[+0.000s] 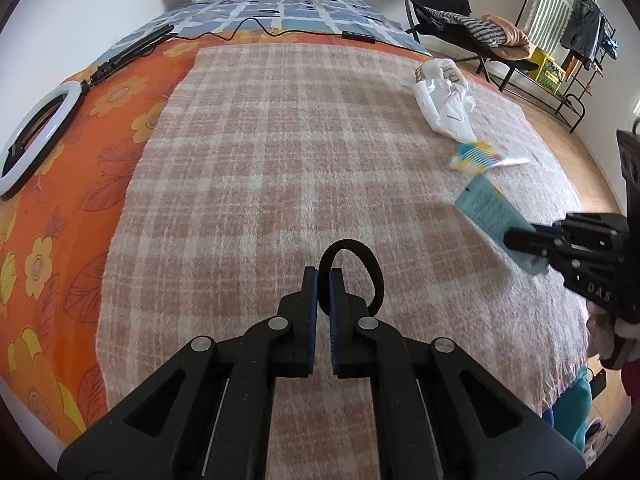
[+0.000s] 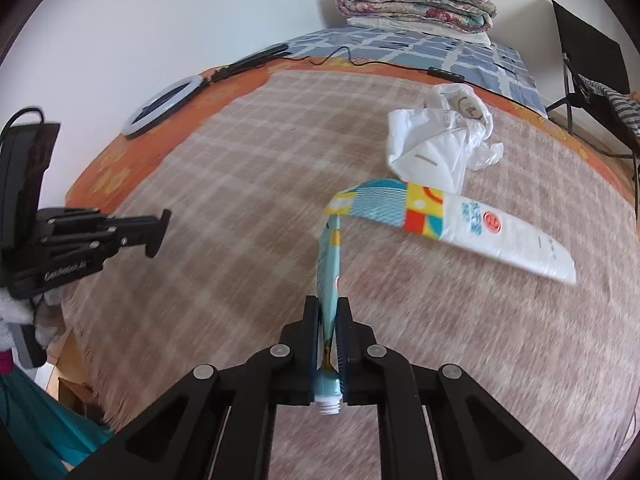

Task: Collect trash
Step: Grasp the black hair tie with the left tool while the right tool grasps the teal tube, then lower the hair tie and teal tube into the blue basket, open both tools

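A plaid blanket (image 1: 248, 152) covers the bed. In the left wrist view my left gripper (image 1: 324, 276) is shut on a black hair tie (image 1: 360, 256), whose loop sticks out past the fingertips. My right gripper (image 2: 328, 308) is shut on a flattened light-blue tube (image 2: 330, 264), lifted off the blanket with its white screw neck (image 2: 330, 404) pointing back at the camera. The same tube (image 1: 494, 212) and right gripper (image 1: 510, 240) appear at the right edge of the left view. A colourful white wrapper (image 2: 460, 224) and a crumpled white plastic bag (image 2: 436, 140) lie beyond the tube. The left gripper (image 2: 158, 234) shows at the left.
A ring light (image 1: 36, 136) and a black cable (image 1: 256, 26) lie on the orange sheet at the left and far side. Folded quilts (image 2: 416, 0) are stacked at the head of the bed. A black chair (image 1: 440, 4) and a clothes rack (image 1: 588, 32) stand right of the bed.
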`<state>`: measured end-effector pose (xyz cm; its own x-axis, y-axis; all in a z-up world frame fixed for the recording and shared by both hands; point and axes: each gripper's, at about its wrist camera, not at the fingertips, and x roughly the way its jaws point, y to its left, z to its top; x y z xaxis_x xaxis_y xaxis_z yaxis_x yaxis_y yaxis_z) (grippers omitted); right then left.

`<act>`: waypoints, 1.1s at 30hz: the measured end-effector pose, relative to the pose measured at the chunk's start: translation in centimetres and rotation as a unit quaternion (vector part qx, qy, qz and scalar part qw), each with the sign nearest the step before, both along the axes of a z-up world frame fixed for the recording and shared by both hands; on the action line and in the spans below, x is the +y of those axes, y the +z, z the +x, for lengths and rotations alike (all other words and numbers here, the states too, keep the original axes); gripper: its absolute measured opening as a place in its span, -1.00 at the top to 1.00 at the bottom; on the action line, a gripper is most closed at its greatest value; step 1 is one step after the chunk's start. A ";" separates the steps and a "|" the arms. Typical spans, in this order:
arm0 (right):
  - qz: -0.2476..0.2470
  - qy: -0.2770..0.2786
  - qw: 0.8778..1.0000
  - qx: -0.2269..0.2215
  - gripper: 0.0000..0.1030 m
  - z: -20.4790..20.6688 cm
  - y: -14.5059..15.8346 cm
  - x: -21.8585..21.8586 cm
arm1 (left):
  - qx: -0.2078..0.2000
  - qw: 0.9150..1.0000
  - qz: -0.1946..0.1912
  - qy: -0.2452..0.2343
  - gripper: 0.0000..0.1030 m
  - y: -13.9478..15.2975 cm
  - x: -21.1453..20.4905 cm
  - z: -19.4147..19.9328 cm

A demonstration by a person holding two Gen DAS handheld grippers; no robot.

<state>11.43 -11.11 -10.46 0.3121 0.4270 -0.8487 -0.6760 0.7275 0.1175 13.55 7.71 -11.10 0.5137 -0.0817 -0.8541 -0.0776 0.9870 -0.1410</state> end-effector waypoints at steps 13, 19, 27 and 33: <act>0.019 -0.009 1.000 -0.020 0.92 -5.4 2.1 -1.2 | -0.018 1.000 -0.013 -0.013 0.94 2.3 -1.3 -3.6; 0.035 -0.025 0.999 -0.006 0.92 -7.9 3.5 -2.4 | -0.029 0.999 -0.017 -0.029 0.94 3.6 -2.8 -5.7; 0.044 -0.043 0.998 0.000 0.92 -11.5 4.7 -3.9 | -0.034 0.997 -0.042 -0.050 0.94 4.8 -5.0 -9.1; 0.037 -0.053 0.998 -0.007 0.91 -14.6 5.0 -5.0 | -0.028 0.996 -0.053 -0.071 0.94 4.7 -7.0 -12.0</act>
<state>-3.17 -16.11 -5.47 0.3708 0.4524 -0.8110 -0.5980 0.7845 0.1642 1.60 0.75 -6.45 0.5377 -0.2447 -0.8069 0.0725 0.9668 -0.2449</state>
